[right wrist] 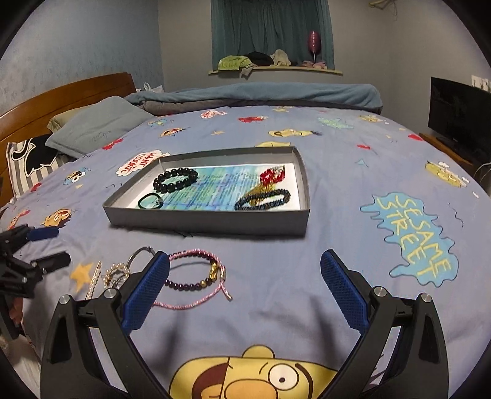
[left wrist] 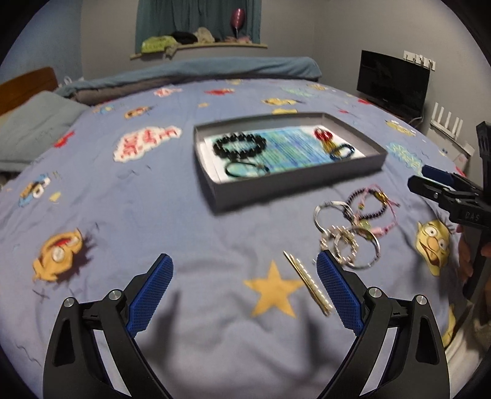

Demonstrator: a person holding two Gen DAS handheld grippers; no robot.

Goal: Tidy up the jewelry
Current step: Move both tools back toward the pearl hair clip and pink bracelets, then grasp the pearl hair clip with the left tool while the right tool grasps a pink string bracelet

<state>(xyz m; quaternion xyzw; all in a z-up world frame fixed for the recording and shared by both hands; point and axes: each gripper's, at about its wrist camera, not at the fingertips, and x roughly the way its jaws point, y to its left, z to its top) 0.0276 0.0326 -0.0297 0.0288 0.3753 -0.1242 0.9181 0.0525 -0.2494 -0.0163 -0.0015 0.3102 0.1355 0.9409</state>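
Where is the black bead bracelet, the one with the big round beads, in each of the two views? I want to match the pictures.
Left wrist view: the black bead bracelet lies in the far left part of the grey box, above centre of the picture.
Right wrist view: the black bead bracelet lies in the far left part of the grey box, left of centre.
Shared landmark: the red bead piece at the box's far right.

Home bedroom; bed (right wrist: 307, 276), pillow (right wrist: 98, 129), curtain (right wrist: 270, 27)

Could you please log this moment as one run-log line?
left tongs: open, empty | right tongs: open, empty | shallow grey cardboard tray: holds bracelets | pink cord bracelet: on bedspread
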